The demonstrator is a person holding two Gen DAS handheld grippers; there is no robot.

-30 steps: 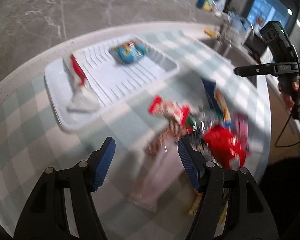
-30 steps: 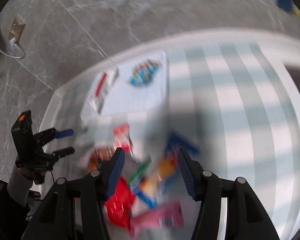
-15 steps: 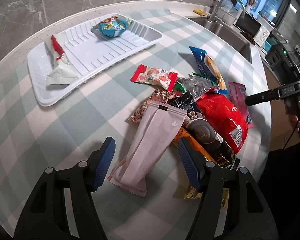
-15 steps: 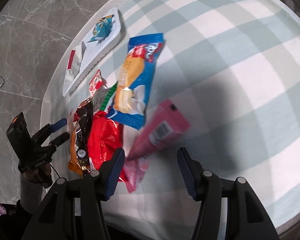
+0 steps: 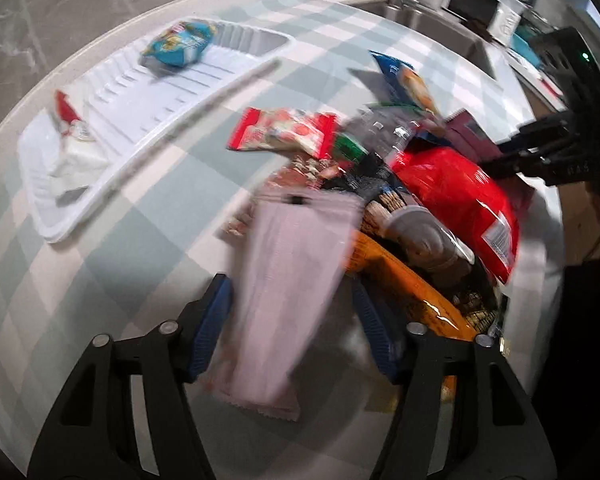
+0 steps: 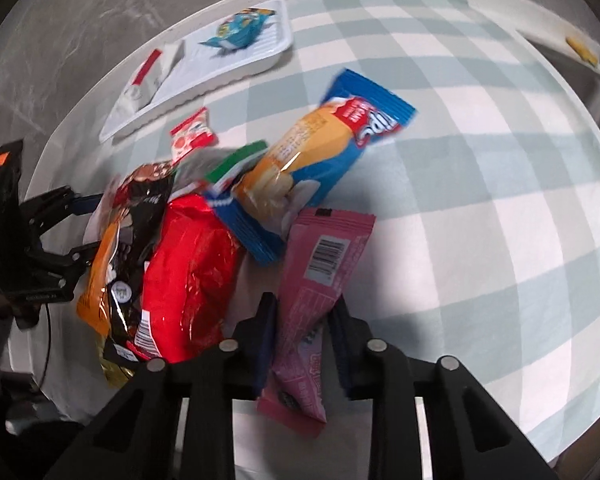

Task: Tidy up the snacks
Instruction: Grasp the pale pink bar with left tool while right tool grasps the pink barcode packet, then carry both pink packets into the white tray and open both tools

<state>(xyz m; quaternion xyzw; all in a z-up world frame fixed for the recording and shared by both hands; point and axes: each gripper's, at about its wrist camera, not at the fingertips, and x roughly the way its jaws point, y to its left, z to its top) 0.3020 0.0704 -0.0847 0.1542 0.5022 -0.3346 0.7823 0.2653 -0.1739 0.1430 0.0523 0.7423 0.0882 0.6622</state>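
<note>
Pink wrapper [image 6: 312, 300] between closing right claw [image 6: 305, 322] pads, touching

Both grippers are black plastic with open triangular cut-outs, silver screw heads at the joints and ribbed blue pads [image 5: 210, 322] on the jaws. The left gripper [image 6: 76, 224] carries an orange square marking.

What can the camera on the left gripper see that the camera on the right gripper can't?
Only the left wrist view shows the pale pink packet between the left gripper's pads, and the sink behind.

Only the right wrist view shows the right gripper closing on the dark pink packet with its barcode.

Both show the white tray with two snacks in it, the red bag, the blue and orange packet and the checked cloth.
</note>
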